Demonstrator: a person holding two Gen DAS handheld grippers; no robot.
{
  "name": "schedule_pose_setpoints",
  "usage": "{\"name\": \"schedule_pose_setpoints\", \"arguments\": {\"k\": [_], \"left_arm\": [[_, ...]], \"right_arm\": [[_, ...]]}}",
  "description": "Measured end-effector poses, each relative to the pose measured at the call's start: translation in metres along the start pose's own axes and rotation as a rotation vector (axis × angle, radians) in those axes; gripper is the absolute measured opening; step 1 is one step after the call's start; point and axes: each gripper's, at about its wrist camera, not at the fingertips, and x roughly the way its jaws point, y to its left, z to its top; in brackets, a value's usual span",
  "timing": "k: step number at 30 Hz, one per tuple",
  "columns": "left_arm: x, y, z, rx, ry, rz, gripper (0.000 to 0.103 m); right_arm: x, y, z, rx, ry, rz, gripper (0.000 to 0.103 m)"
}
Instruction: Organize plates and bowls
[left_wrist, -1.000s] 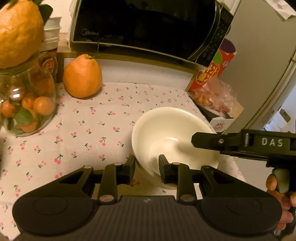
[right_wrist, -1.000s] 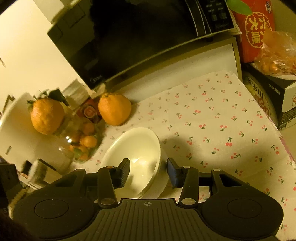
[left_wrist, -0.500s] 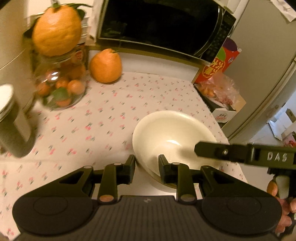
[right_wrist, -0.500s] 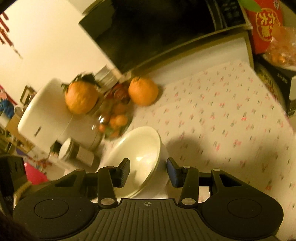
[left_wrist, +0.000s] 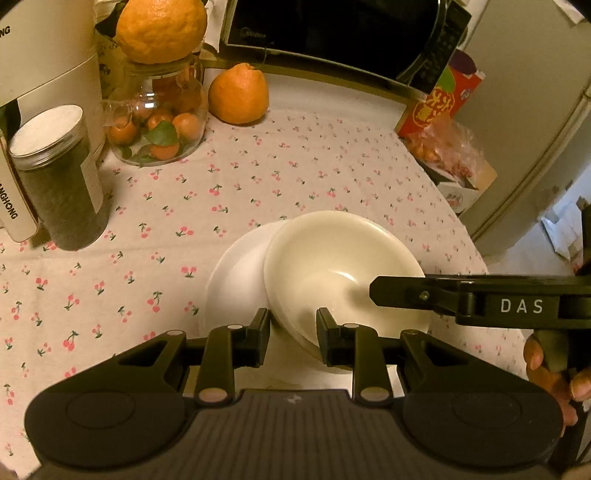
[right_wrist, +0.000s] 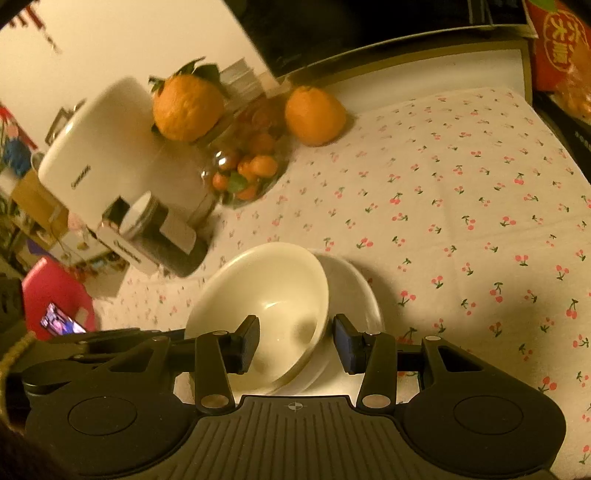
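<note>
Step, as judged: seating bowl (left_wrist: 340, 266) on plate (left_wrist: 236, 280).
Left gripper (left_wrist: 291, 332) narrow, straddles bowl rim, grip uncertain.
Right gripper (right_wrist: 293, 341) wide, around opposite rim.
Next: centre bowl, withdraw.

Dim, warm yellow light; a soft shadow falls right of the cream ceramic bowl (right_wrist: 273, 295). Left of it, the white appliance (right_wrist: 110, 147) blurs. Fisheye bends the edges.
</note>
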Motion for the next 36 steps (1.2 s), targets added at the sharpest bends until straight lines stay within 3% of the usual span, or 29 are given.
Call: {"name": "schedule_pose_setpoints", "arguments": {"k": [17,22,24,29,32,36], "left_arm": [[-0.003,0.002,-0.008,0.011,-0.002,0.0,0.026],[-0.006,0.004,-0.008,-0.012,0.001,-0.021,0.05],[-0.01,0.003,-0.009,-0.018,-0.007,-0.006,0.064],[-0.026,-0.001,-0.012,-0.032,-0.041,0.01,0.081],[-0.037,-0.009,-0.014,-0.031,-0.064,0.049,0.091],[-0.05,-0.024,-0.023,-0.022,-0.091,0.085,0.103]], "right_arm": [[0.006,0.005,-0.007,-0.031,0.003,-0.006,0.045],[0.006,0.002,-0.006,-0.015,0.017,0.009,0.046],[0.002,-0.001,-0.005,0.002,0.011,0.012,0.053],[-0.017,0.001,-0.005,-0.015,-0.045,-0.006,0.077],[-0.028,0.007,-0.01,-0.041,-0.06,-0.024,0.086],[-0.038,0.014,-0.014,-0.051,-0.043,-0.022,0.09]]}}
